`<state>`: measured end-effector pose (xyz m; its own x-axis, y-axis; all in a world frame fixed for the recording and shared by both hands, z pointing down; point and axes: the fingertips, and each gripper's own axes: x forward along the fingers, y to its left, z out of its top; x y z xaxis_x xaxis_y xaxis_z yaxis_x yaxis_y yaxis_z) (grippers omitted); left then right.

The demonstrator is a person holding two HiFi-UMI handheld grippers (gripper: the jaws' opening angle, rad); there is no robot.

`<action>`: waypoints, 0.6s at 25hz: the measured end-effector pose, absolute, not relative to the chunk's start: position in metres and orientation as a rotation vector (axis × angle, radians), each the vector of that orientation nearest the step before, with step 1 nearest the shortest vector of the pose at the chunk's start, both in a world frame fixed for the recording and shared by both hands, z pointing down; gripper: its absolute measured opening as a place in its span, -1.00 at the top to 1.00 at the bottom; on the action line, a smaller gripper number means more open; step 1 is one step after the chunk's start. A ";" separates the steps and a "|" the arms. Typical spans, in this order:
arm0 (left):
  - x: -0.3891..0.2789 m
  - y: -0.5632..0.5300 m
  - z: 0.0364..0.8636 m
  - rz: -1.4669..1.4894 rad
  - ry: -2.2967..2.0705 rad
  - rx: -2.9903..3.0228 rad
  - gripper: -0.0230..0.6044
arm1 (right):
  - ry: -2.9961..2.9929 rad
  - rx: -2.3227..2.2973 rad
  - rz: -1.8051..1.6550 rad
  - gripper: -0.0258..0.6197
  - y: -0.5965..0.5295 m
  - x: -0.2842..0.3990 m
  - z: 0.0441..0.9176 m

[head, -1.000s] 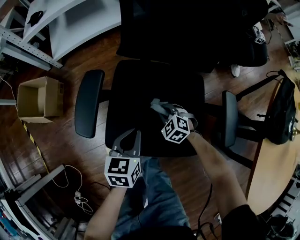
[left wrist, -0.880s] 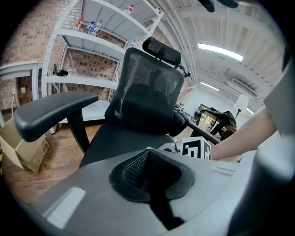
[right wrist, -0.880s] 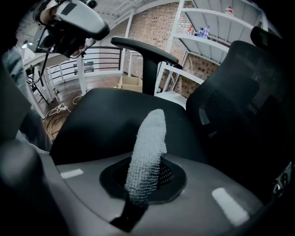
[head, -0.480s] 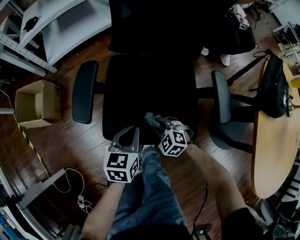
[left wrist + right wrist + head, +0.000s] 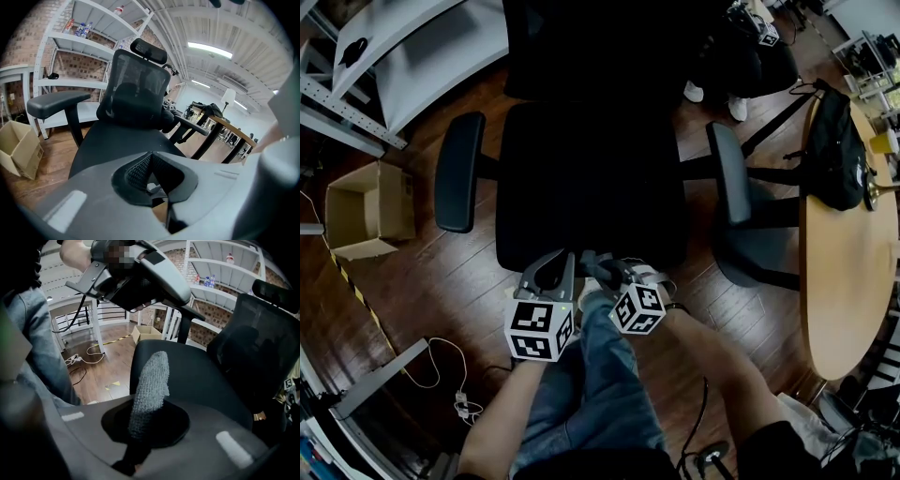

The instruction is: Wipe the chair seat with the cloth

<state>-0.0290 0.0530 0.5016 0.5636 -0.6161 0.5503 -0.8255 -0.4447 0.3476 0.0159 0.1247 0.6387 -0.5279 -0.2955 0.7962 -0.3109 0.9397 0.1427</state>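
One cloth (image 5: 150, 380) sits pinched in right claw (image 5: 593, 266).

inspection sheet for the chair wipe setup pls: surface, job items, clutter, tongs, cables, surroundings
Surface: black chair seat, nothing seen lying on it; too dark to judge dirt.
Job's things: grey cloth, clamped in the right tongs at the seat's front edge; contact with the seat cannot be told.
Clutter: open cardboard box on the floor left of the chair.
Tongs: left tongs shut, empty, by the seat's front edge; right tongs shut on the cloth.
Cables: white cable loose on the floor, front left.
Surroundings: wooden floor; round table with a black bag to the right; shelving behind.
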 end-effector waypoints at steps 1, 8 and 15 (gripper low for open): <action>-0.027 0.056 0.501 0.466 -1.145 2.210 0.91 | -2.157 0.426 0.023 0.89 0.128 0.016 0.639; -0.022 0.058 0.501 0.464 -1.145 2.206 0.91 | -2.172 0.456 0.017 0.89 0.119 0.020 0.628; -0.012 0.043 0.499 0.432 -1.156 2.195 0.91 | -2.200 0.543 -0.036 0.89 0.069 0.036 0.605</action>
<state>-0.0123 0.0430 0.4991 0.5648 -0.6247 0.5392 -0.8252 -0.4298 0.3665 0.0358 0.0686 0.6053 -0.5463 -0.3936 0.7393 -0.3695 0.9054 0.2090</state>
